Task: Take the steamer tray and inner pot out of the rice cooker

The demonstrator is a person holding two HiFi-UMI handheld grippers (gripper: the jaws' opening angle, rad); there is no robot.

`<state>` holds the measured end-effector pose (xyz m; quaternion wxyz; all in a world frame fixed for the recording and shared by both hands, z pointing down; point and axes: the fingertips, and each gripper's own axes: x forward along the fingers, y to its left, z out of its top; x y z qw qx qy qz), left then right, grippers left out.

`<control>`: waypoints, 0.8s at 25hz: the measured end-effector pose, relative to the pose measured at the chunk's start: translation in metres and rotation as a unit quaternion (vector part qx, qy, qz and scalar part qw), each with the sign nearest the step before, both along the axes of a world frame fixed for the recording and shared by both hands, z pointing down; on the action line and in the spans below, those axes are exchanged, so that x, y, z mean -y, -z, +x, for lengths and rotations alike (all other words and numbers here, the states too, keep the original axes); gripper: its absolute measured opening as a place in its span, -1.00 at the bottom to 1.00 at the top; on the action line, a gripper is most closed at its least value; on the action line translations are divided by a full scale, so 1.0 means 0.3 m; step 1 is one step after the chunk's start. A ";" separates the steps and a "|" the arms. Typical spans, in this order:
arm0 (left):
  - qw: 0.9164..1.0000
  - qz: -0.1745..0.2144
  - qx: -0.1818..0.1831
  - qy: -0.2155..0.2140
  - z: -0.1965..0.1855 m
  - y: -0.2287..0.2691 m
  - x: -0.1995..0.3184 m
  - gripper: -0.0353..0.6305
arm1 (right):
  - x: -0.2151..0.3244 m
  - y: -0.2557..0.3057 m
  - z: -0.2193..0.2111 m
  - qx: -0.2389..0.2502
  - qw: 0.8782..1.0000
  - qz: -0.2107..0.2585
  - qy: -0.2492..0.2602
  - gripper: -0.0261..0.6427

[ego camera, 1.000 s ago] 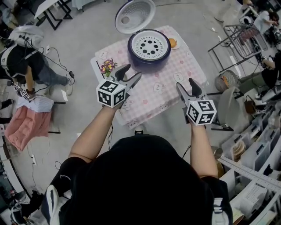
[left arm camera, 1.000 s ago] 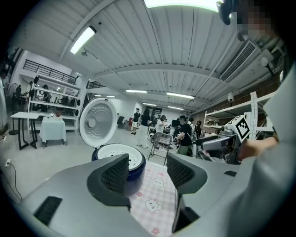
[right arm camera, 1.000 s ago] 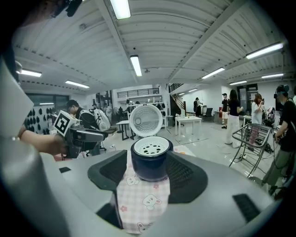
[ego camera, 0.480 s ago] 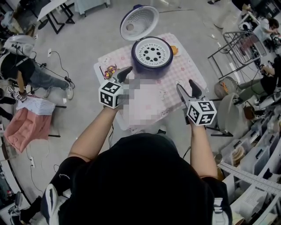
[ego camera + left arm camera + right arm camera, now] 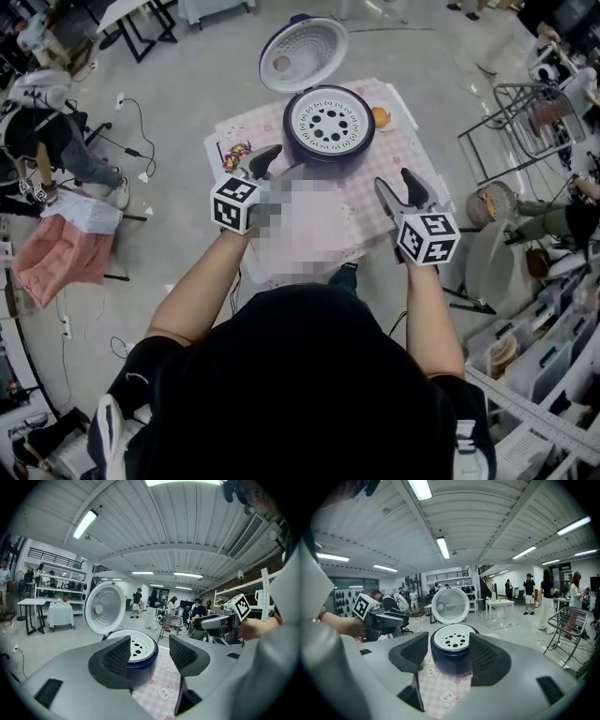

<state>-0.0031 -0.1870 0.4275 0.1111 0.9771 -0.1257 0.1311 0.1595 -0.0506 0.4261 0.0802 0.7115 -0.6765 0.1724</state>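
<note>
Centrally, at the far end of the table: steamer tray, a white disc w/ a ring of dark holes, seated in the mouth of the dark-blue rice cooker; the inner pot lies hidden beneath it. Cooker lid stands open behind, its perforated white inner face turned toward the head view. Cooker rests on a pink checked cloth w/ small bear prints, covering the table. An orange item lies just beside the cooker on its right; a small bunch of flowers sits near the cloth's left edge. Left gripper is held above the near-left part of the cloth, well apart from the cooker. Left gripper view: jaws apart, gripping nothing; cooker and tray are framed in the gap but far off. Right gripper is held over the cloth's right side, likewise clear of the cooker. Right gripper view: jaws spread and empty, cooker seen between them at a distance. Each gripper carries a marker cube and is held by a bare forearm. Surroundings: grey floor, pink fabric at left, wire rack at right, other people in the bkgd.
</note>
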 end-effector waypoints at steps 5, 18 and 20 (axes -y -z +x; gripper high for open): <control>1.000 -0.002 0.007 0.029 0.089 0.005 0.051 -0.10 | 0.096 0.002 0.106 0.004 0.999 -0.006 0.033 -0.09; 0.991 -0.004 0.011 0.134 0.182 0.021 0.186 -0.10 | 0.378 -0.007 0.259 0.000 0.988 -0.022 0.151 -0.09; 0.989 -0.004 0.013 0.149 0.170 0.016 0.197 -0.10 | 0.418 -0.013 0.255 -0.002 0.985 -0.027 0.172 -0.09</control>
